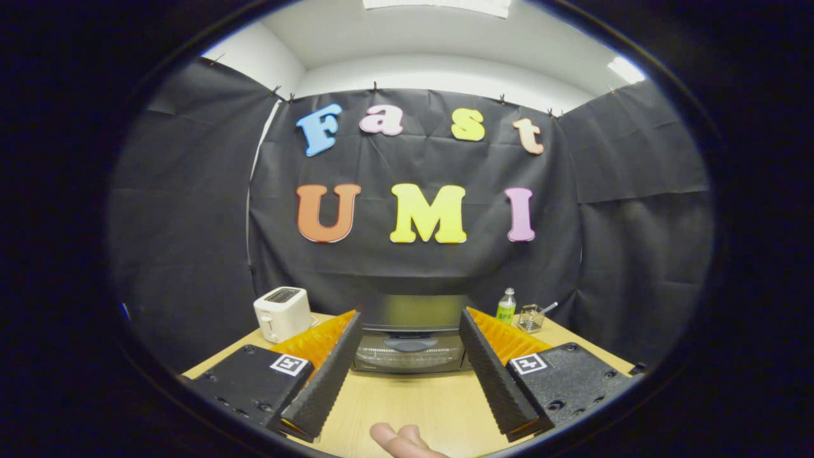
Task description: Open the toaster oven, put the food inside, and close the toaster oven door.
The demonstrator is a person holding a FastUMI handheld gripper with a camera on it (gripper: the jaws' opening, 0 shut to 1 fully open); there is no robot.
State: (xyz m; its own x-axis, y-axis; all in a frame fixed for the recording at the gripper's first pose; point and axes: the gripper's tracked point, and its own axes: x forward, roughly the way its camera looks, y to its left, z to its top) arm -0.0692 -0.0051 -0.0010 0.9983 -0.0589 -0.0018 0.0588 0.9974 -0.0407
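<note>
The toaster oven [411,334] stands on the wooden table [413,401] straight ahead, dark on top with a glass door and a handle across its front; the door is shut. My gripper [411,316] is open, its two fingers spread wide on either side of the oven and well short of it, with nothing between them. A piece of pale food [400,441] lies on the table close to me, between the bases of the fingers, partly cut off.
A white pop-up toaster [282,313] sits at the back left of the table. At the back right stand a small bottle with a green label [506,306] and a clear glass holder with a utensil [531,317]. Black cloth walls close the booth.
</note>
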